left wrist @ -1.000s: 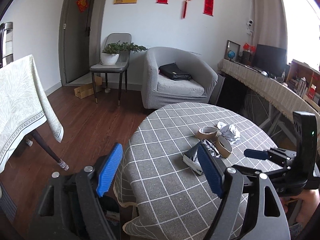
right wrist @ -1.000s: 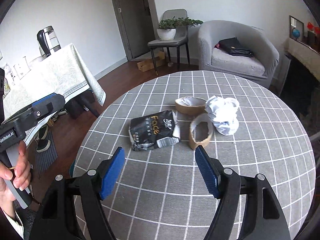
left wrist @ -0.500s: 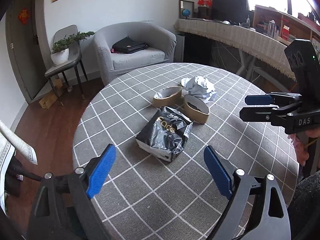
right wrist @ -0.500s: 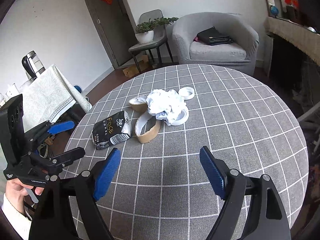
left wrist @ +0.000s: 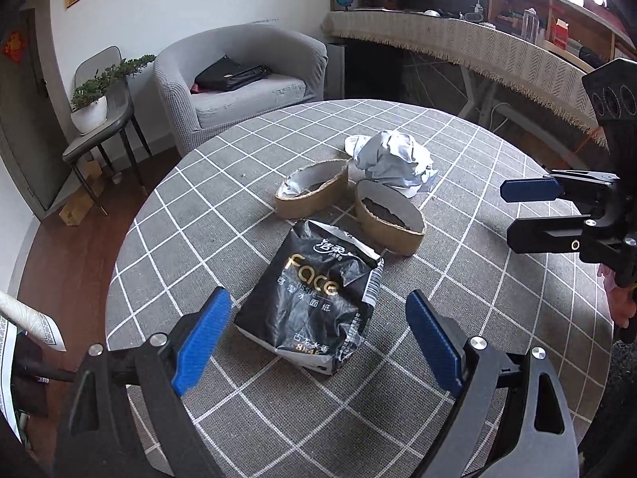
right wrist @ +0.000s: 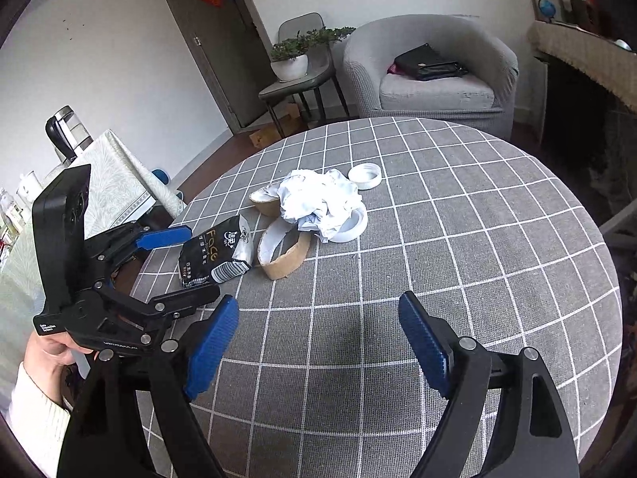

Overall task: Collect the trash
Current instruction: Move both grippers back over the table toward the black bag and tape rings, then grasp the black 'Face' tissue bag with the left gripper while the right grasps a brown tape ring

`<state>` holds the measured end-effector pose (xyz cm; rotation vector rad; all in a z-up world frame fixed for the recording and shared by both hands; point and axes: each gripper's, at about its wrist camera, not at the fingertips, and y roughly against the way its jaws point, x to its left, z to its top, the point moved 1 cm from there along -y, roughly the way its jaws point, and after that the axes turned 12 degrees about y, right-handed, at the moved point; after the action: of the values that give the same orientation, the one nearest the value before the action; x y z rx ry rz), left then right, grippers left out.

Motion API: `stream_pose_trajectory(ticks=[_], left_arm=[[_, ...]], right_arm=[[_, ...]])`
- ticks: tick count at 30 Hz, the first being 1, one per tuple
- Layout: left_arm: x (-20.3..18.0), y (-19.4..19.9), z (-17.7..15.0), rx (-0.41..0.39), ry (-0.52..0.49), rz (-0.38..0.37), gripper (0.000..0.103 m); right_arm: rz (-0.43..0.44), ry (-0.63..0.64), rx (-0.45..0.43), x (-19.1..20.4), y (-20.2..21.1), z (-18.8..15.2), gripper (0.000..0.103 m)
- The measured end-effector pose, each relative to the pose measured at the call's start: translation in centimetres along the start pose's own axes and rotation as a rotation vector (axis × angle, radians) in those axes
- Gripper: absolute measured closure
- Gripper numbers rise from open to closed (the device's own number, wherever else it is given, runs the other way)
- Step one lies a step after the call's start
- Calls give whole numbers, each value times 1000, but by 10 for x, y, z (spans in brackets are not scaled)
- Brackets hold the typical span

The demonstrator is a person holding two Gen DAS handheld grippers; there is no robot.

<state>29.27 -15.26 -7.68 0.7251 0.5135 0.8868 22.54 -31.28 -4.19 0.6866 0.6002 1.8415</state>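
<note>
While both grippers stand open, nothing is collected.
Left gripper [left wrist: 314, 336] has dropped nearer, now straddling the crumpled black tissue packet [left wrist: 316, 298] on the bench [left wrist: 497, 302]; right gripper [right wrist: 318, 342] empty.

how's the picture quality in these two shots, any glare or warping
Left wrist view: window glare top right, desk edge bowed by the fisheye, tissue pack lettering sharp. Right wrist view: even light, round table bulging, corners dark.

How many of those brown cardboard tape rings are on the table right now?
2. One cardboard ring lies just behind the black tissue pack; the other cardboard ring sits to its right, before the crumpled white paper, which may hide more.
</note>
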Motion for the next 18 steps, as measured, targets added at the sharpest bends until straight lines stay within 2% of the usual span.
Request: stream_pose_trajectory(ticks=[6,12,14,18], left_arm=[[1,-9,1,17,1,-25,14],[4,-13,0,29,7,-44,25],[3,-12,0,25,10,-48,32],[4,-9,-1,19,25,-63,37]], right_arm=[[8,-12,1,2,-4,2,20],[10,-22,2,6,-10,5,20],[9,-21,6,8,-13,6,20],[3,-15,22,13,-22,7,20]])
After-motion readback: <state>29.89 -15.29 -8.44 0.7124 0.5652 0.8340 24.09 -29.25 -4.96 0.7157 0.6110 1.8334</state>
